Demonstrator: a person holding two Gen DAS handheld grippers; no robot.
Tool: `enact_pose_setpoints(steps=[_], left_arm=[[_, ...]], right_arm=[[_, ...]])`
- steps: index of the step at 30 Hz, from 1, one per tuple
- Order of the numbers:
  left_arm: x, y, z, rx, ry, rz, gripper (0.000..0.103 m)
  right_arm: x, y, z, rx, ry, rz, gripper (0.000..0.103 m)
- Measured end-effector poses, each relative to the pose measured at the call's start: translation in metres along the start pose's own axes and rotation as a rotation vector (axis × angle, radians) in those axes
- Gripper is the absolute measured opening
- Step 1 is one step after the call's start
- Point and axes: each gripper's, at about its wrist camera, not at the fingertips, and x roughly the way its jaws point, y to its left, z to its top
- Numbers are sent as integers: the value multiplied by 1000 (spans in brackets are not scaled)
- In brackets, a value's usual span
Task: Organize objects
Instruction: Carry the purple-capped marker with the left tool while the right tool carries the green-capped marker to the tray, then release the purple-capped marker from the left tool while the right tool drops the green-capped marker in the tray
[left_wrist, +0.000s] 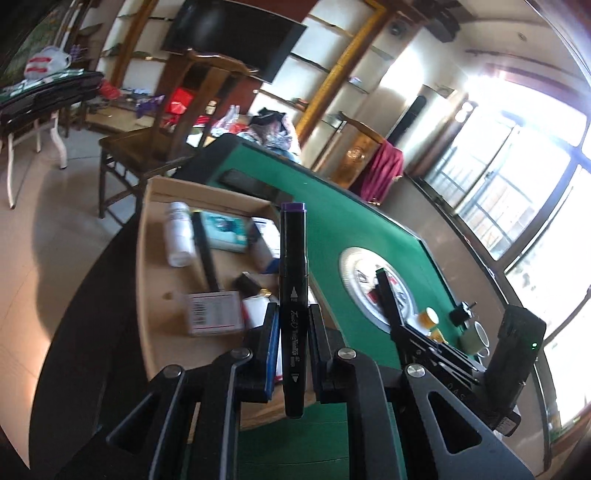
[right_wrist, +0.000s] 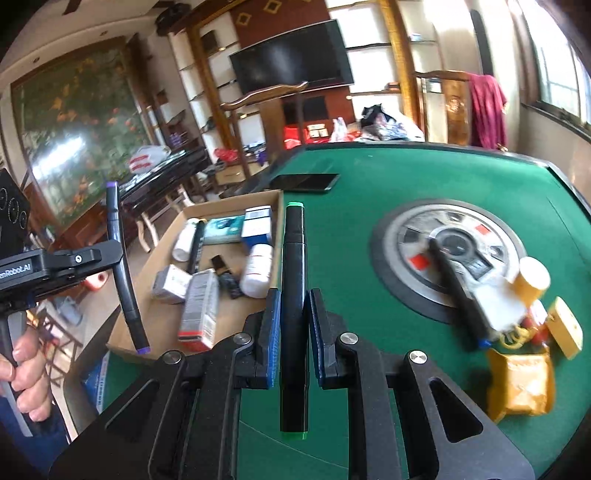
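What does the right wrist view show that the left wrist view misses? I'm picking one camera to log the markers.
Only the right wrist view shows the green-capped marker in the right gripper and the yellow packet. Only the left wrist view shows the green mug. Both show the purple-capped marker clamped in the left gripper, and the cardboard box.

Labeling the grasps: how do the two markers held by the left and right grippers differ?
Cap colour: the left gripper holds the purple-capped marker; the right gripper holds the green-capped marker.
Print: white lettering and arrows show on the purple-capped marker's barrel; the visible side of the green-capped marker looks plain.
Shared: both have black barrels, sit clamped near mid-length, and are held above the green table near the cardboard box.
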Motion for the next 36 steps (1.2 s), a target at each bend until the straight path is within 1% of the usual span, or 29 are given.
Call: enact_pose_setpoints(steps=[5, 8, 16, 20, 26, 32, 36], left_arm=[[1, 26, -1, -57, 1, 37, 13], [8, 36, -3, -74, 18, 54, 13], [25, 52, -8, -87, 57, 109, 14], [31, 57, -9, -90, 67, 136, 13], [39, 59, -11, -92, 81, 145, 13], [42, 59, -12, -92, 88, 150, 13], [42, 58, -12, -88, 87, 150, 13]], right_arm=[[19, 23, 6, -41, 25, 23, 14], [34, 36, 7, -60, 47, 33, 14], [63, 56, 4, -109, 98, 36, 14], [78, 58, 3, -117, 126, 28, 14], [96, 62, -2, -133, 164, 22, 14], [100, 64, -3, -132, 171, 13, 14], [104, 66, -4, -132, 184, 22, 15]])
